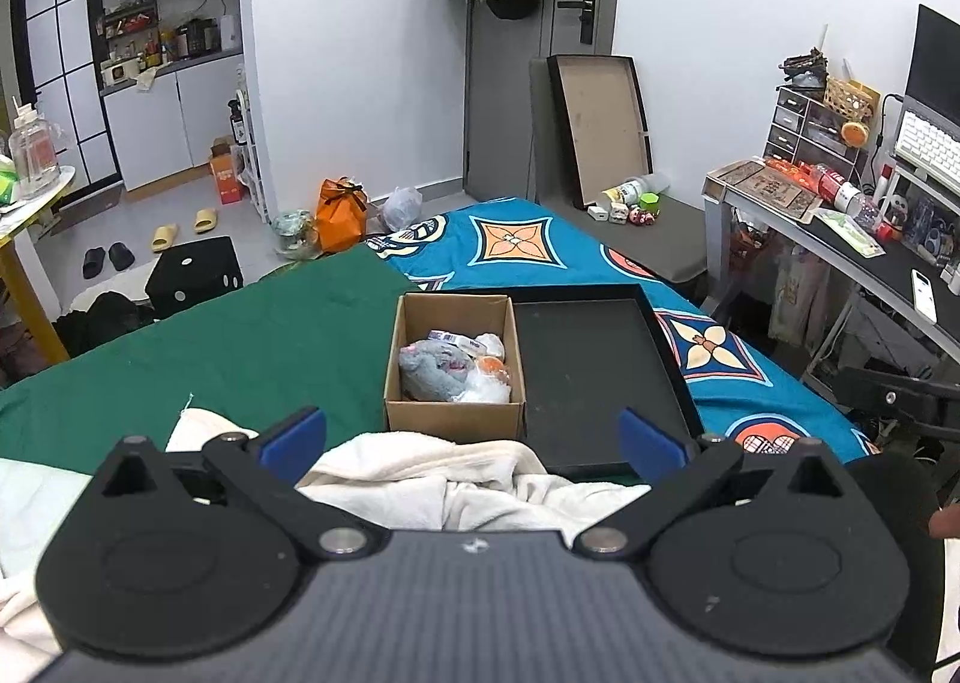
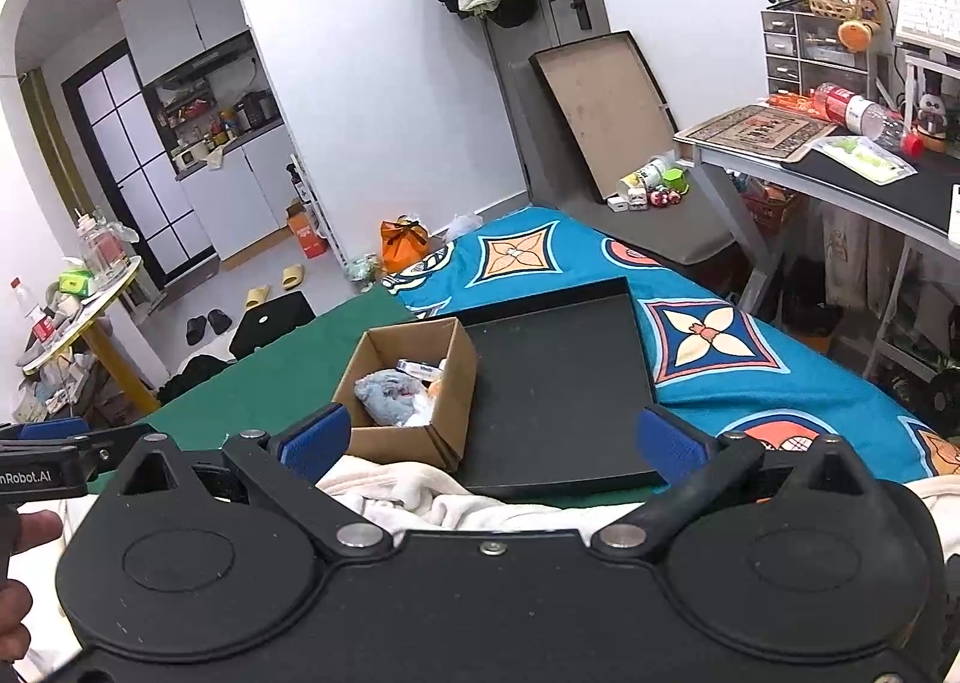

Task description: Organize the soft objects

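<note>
A: Soft items, lot one: grey plush bundle (image 1: 433,372) and white crinkled bags, inside the brown cardboard box (image 1: 453,364) beside the black shallow tray (image 1: 591,377) on the bed.

B: Risk?

A: The cream fleece blanket (image 1: 456,473) could snag a blue pad; the light box could tip.

B: Pose?

A: Left gripper (image 1: 474,437) and right gripper (image 2: 493,442) level above the blanket, fingers spread wide, holding nothing.

A bed (image 1: 252,341) under green and blue patterned covers carries a cardboard box (image 1: 453,420); touching the box's right side lies a black tray (image 1: 591,377), and just before it a cream towel (image 1: 432,479).
</note>
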A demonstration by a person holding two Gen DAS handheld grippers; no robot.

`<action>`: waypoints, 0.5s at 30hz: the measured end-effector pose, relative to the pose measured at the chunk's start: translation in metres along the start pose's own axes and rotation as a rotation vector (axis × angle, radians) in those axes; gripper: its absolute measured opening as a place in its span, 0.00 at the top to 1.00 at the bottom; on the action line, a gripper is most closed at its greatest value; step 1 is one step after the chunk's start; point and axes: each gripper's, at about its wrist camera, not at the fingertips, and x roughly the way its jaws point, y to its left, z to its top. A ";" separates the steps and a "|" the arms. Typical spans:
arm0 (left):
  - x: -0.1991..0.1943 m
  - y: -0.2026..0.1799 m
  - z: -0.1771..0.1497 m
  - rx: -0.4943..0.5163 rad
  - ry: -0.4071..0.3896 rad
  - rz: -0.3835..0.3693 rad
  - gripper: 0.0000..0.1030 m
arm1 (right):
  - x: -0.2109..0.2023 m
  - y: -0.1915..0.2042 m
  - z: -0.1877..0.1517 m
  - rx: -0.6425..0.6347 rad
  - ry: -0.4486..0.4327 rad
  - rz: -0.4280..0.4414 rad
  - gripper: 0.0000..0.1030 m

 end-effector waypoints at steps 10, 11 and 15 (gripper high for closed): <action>0.001 -0.006 -0.004 0.018 0.004 -0.003 0.00 | -0.003 -0.005 -0.003 -0.014 -0.001 -0.023 0.00; 0.002 -0.006 -0.004 0.017 0.005 -0.005 0.00 | -0.003 -0.005 -0.003 -0.016 0.000 -0.027 0.00; 0.002 -0.007 -0.005 0.021 0.005 -0.005 0.00 | -0.002 -0.007 -0.004 -0.029 0.001 -0.047 0.00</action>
